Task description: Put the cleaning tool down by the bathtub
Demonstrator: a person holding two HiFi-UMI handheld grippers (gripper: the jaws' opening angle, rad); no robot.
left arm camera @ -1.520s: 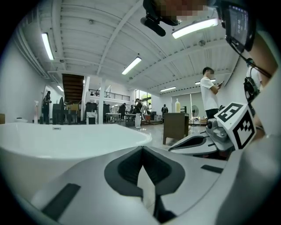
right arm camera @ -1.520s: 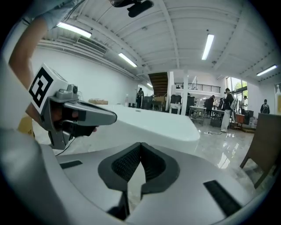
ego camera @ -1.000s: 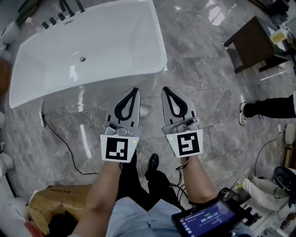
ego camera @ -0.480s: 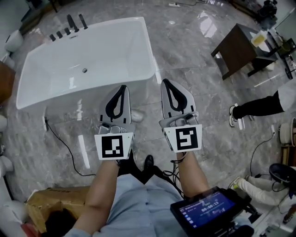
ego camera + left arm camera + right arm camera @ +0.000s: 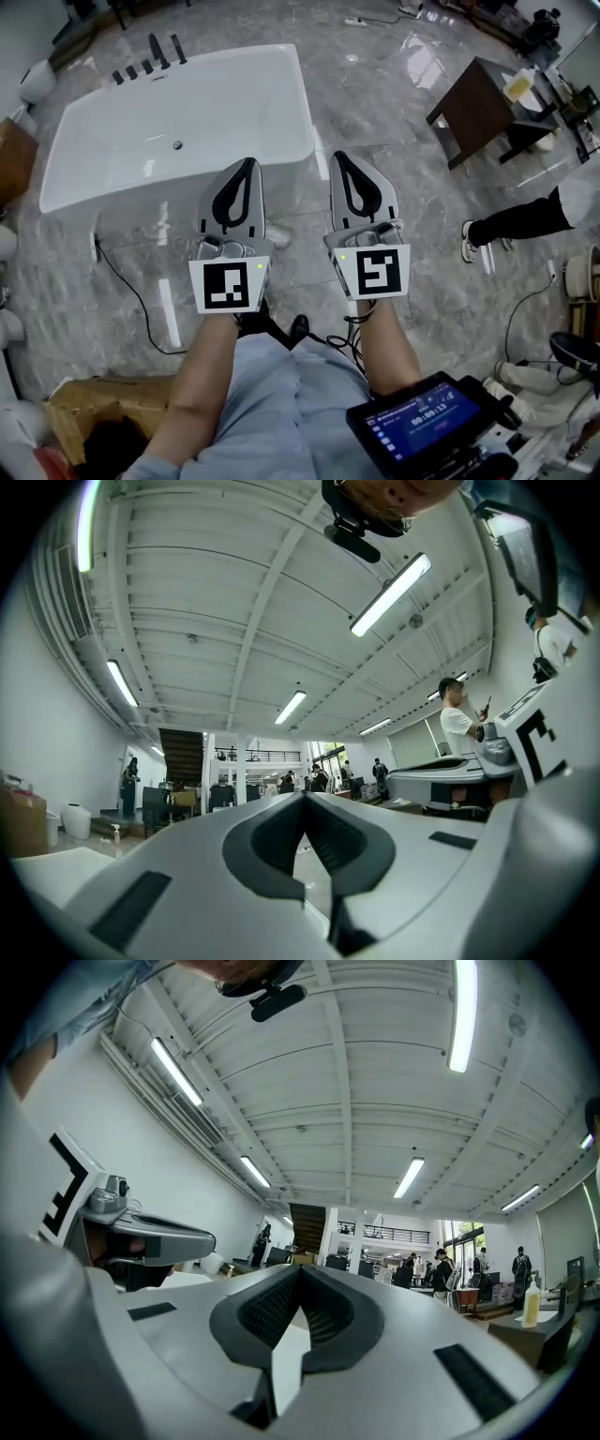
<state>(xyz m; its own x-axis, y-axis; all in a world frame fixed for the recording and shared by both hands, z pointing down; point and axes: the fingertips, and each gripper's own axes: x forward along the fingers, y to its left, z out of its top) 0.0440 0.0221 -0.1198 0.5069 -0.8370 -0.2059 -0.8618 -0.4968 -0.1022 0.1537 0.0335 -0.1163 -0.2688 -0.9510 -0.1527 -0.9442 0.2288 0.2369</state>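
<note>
At the far left edge of the head view, white rounded fixtures (image 5: pixel 36 80) are cut off by the frame and cannot be identified. A cardboard box (image 5: pixel 94 412) sits in the lower corner, partly behind the person's arm. A black cable (image 5: pixel 131 291) trails over the marble floor (image 5: pixel 412 187) near the base of the white bathtub (image 5: pixel 141 202). The tub's whole rim shows, with dark tap fittings (image 5: pixel 150 64) lined up along its far end. The left gripper (image 5: pixel 246 162) hangs over the tub's near right corner, clenched, its jaw tips pressed together with nothing between them in its own view. Just right of it, on the floor against the tub's base, lies a small pale object (image 5: pixel 278 239), half covered by that gripper. It may be the cleaning tool, but too much of its shape is hidden to tell. The right gripper (image 5: pixel 338 156) is beside the left and apart from it, likewise clenched and empty, its tips over the floor just off the tub's right end. Open floor runs from there to a dark brown table (image 5: pixel 473 108). Nearer the camera than the table, a person's black-trousered leg (image 5: pixel 516 220) enters from the right edge, the body cut off. A screen device (image 5: pixel 422 427) sits at the lower right, cropped by the frame.
</note>
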